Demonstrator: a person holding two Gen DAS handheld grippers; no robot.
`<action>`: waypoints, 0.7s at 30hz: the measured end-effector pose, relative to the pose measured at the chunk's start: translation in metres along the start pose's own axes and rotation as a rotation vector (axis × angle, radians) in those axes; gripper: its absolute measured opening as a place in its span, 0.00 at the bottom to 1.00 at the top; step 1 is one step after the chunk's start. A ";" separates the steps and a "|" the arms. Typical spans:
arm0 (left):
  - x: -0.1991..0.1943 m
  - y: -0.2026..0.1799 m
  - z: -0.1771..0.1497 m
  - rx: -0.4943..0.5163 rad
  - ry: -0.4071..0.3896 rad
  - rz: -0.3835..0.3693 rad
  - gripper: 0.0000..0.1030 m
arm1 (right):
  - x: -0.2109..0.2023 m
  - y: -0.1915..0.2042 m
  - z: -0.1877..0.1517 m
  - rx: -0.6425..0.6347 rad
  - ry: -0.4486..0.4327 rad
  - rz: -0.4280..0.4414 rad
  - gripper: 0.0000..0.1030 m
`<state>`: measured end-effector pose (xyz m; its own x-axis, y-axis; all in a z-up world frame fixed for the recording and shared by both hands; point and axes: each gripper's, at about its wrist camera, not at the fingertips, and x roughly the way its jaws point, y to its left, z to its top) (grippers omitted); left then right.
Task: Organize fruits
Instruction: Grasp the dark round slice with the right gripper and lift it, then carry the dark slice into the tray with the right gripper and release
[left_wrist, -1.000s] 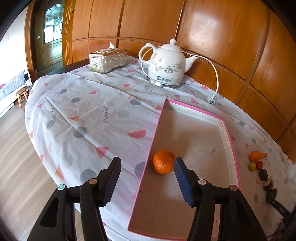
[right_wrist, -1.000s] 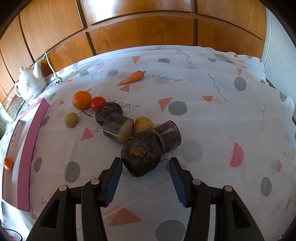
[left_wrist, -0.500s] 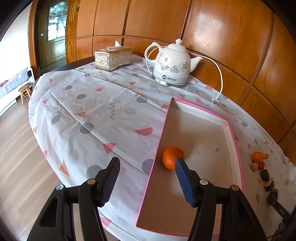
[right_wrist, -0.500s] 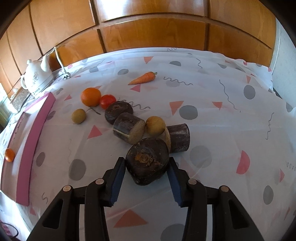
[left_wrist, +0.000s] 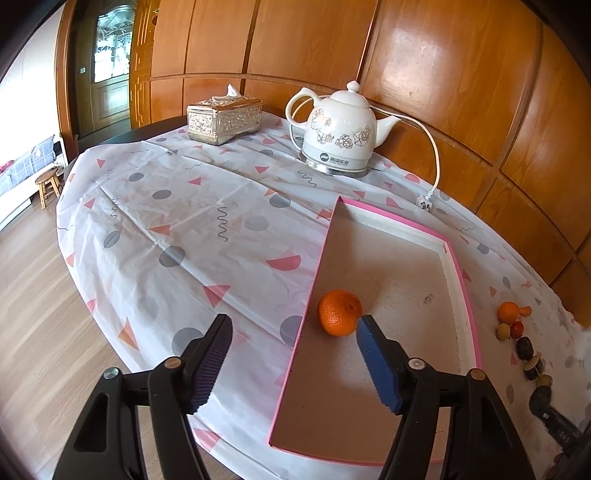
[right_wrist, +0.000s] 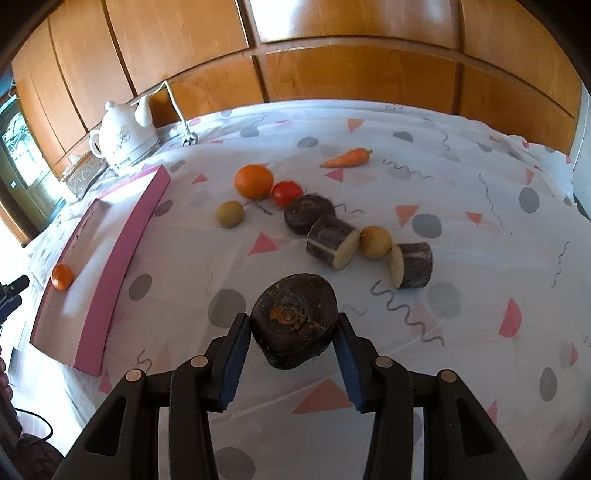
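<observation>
Above the pink tray (left_wrist: 458, 273), my left gripper (left_wrist: 295, 345) was opening, its jaws empty, the mandarin (left_wrist: 339, 312) lying inside; my right gripper (right_wrist: 291, 334) clenched the dark root chunk (right_wrist: 294, 320) (lifted off the cloth).

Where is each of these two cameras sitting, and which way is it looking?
Left wrist: rides the left gripper, tilted down at the pink tray holding a tangerine; its fingers are opening, nothing between them.
Right wrist: rides the right gripper, tilted down at scattered produce; its fingers clamp a dark root chunk.
Shared: tray, tangerine, white kettle.
</observation>
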<state>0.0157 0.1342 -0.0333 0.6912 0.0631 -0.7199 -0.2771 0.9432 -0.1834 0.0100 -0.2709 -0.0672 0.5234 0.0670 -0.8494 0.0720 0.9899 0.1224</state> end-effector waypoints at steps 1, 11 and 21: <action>-0.001 0.001 0.000 -0.002 -0.003 0.002 0.73 | 0.001 0.000 -0.001 0.000 0.006 -0.005 0.45; 0.000 0.007 -0.002 -0.030 0.007 0.018 0.73 | -0.003 0.008 -0.004 -0.022 0.015 0.035 0.45; -0.005 0.009 -0.004 -0.026 -0.005 0.019 0.76 | -0.008 0.080 0.023 -0.220 -0.011 0.181 0.45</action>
<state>0.0076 0.1410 -0.0341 0.6890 0.0830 -0.7200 -0.3074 0.9331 -0.1866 0.0310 -0.1950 -0.0383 0.5200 0.2450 -0.8183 -0.2088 0.9654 0.1563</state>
